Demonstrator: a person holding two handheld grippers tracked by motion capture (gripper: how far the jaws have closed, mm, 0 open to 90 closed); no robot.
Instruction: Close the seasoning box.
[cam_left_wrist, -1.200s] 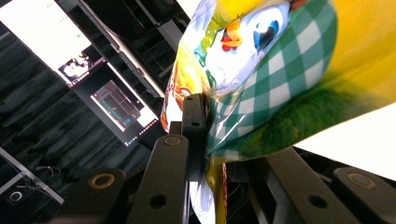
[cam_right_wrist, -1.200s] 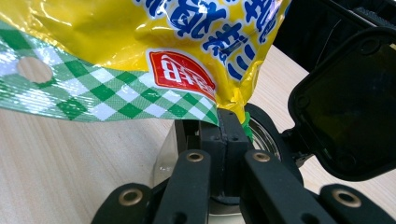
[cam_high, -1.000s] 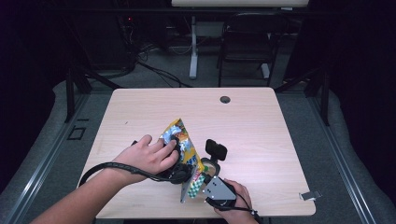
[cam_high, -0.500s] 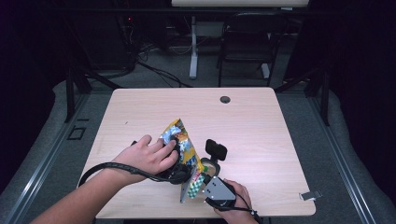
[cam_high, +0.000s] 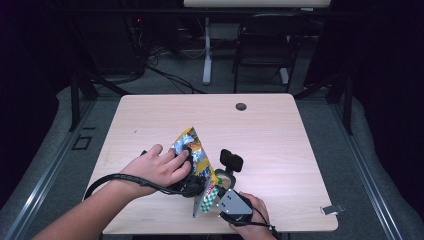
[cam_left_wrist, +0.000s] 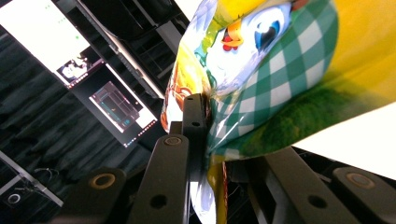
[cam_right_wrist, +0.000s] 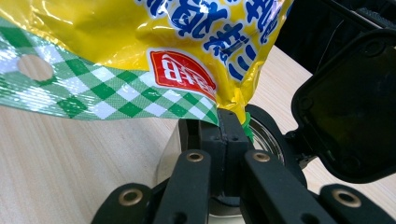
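Note:
A shiny yellow snack bag (cam_high: 192, 150) with a green check band stands tilted above the near middle of the table, held from both sides. My left gripper (cam_high: 201, 176), under a hand, is shut on the bag's side; in the left gripper view its jaws (cam_left_wrist: 208, 116) pinch the foil (cam_left_wrist: 280, 70). My right gripper (cam_high: 212, 192), with its grey plate, is shut on the bag's lower corner (cam_right_wrist: 140, 46), its jaws (cam_right_wrist: 228, 123) pressed together on the green edge. Just behind stands a round metal tin (cam_right_wrist: 261, 135) with its black lid (cam_high: 231, 160) flipped up.
The light wooden table (cam_high: 280, 135) has a round cable hole (cam_high: 241, 106) near its far edge and a small metal clip (cam_high: 332, 209) at the near right corner. A dark chair (cam_high: 265, 40) and floor cables lie beyond the table.

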